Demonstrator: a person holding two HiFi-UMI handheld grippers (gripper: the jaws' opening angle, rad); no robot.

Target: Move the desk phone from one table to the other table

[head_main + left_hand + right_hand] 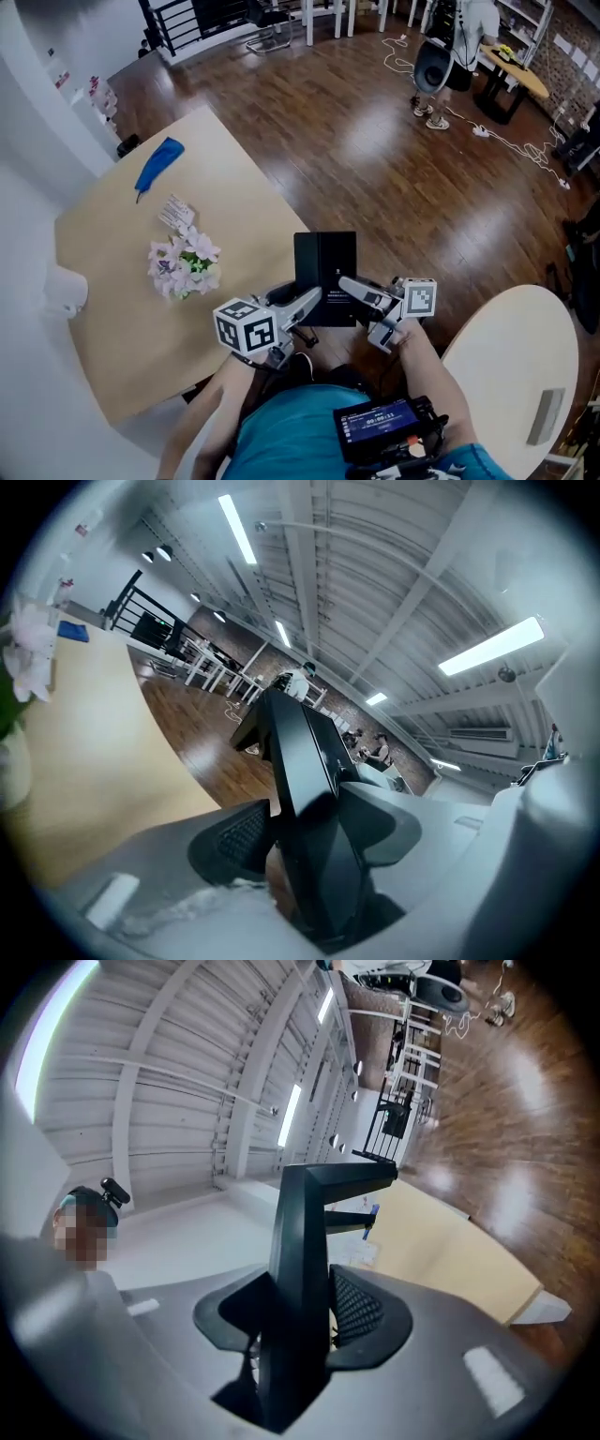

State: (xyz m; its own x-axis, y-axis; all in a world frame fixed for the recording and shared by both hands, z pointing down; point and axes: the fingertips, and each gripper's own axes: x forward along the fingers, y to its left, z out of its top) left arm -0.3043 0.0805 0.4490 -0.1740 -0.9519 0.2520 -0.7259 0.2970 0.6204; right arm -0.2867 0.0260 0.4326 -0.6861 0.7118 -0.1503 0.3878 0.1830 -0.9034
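Note:
The black desk phone [325,274] hangs in the air over the wooden floor, between the square tan table [112,309] and the round white table [511,356]. My left gripper [302,307] is shut on the phone's near left edge, and my right gripper [356,292] is shut on its near right edge. In the left gripper view the phone [309,789] stands edge-on between the pads [239,832]. The right gripper view shows the phone [298,1279] clamped between the dark pads [361,1309].
On the tan table lie a flower bunch [185,263], a blue object [157,165], a small card [176,213] and a white roll [64,291]. A grey flat item [545,415] lies on the round table. Cables [487,131] trail across the floor near a far desk.

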